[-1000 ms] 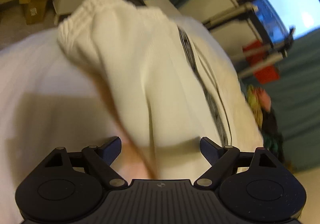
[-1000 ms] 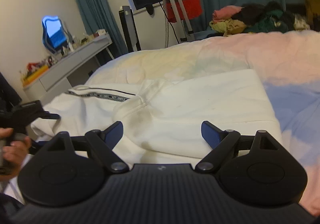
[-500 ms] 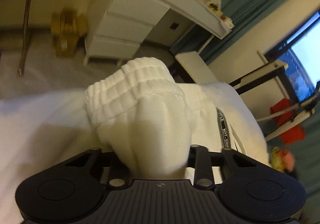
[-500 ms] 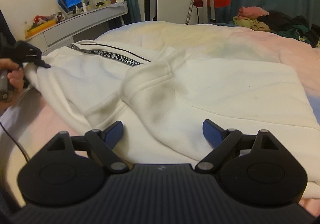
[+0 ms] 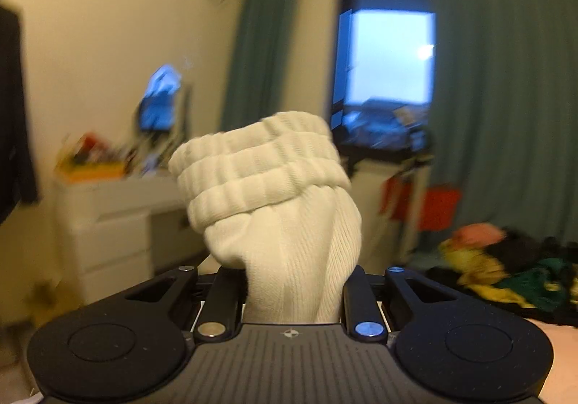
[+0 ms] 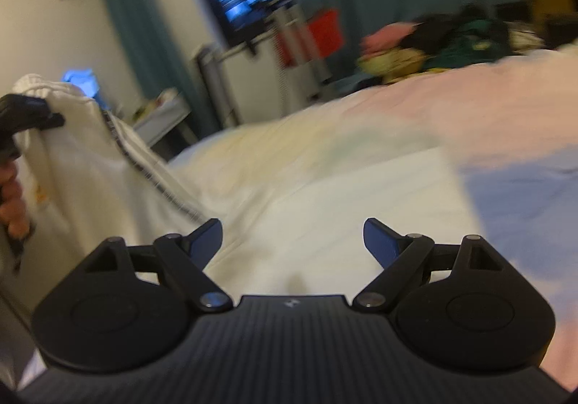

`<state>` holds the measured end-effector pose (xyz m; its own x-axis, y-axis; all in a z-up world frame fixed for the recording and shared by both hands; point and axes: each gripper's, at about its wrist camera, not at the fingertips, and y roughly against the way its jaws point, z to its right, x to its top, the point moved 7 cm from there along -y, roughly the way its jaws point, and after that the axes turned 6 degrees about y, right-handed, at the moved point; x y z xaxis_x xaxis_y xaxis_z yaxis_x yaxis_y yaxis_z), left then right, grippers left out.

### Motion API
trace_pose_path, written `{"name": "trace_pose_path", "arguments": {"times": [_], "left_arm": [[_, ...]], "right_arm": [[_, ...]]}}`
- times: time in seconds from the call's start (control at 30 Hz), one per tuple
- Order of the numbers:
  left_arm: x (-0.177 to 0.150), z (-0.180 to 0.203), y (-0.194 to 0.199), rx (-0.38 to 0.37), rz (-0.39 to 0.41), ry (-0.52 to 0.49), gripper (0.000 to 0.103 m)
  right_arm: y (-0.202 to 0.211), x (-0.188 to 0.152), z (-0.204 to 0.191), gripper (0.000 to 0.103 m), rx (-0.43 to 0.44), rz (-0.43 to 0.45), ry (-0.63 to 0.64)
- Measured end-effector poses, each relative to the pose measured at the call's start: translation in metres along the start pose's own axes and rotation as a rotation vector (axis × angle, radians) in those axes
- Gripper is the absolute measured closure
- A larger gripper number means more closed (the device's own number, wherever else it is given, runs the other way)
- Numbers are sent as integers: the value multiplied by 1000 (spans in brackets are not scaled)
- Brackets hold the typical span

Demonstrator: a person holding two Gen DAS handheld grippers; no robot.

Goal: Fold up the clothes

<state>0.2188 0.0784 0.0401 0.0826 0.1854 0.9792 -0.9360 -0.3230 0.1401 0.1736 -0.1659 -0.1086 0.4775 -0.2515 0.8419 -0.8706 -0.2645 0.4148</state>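
Note:
A white sweatshirt with a black-and-white printed stripe lies on the bed [image 6: 487, 108]. My left gripper [image 5: 292, 295] is shut on its ribbed sleeve cuff [image 5: 260, 165], which stands up between the jaws. In the right wrist view the left gripper [image 6: 39, 115] holds the sleeve [image 6: 108, 165] lifted at the left, and the body of the sweatshirt [image 6: 354, 209] lies flat ahead. My right gripper [image 6: 292, 241] is open and empty just above the sweatshirt body.
A white dresser [image 5: 108, 223] with clutter on top stands at the left. A window [image 5: 386, 57] between teal curtains is ahead. A pile of coloured clothes [image 6: 440, 43] lies at the far side of the bed. A red item [image 6: 321, 30] hangs on a rack.
My left gripper closed on the sleeve cuff and raised it off the bed, tilting up toward the window. My right gripper stayed open and swung slightly over the sweatshirt body.

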Motion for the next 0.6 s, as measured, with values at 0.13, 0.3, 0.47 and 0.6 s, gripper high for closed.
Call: {"name": "trace_pose_path", "arguments": {"times": [0.13, 0.3, 0.47, 0.6], "left_arm": [[-28, 96, 31, -96, 58, -84, 86], [-126, 199, 49, -222, -5, -224, 86], [-260, 269, 36, -298, -303, -477, 83], [-280, 286, 39, -293, -307, -583, 61]], "right_arm": [[26, 21, 49, 16, -100, 71, -126], [57, 44, 105, 16, -164, 199, -299], [55, 33, 136, 14, -110, 217, -446], [31, 14, 147, 14, 40, 143, -596]]}}
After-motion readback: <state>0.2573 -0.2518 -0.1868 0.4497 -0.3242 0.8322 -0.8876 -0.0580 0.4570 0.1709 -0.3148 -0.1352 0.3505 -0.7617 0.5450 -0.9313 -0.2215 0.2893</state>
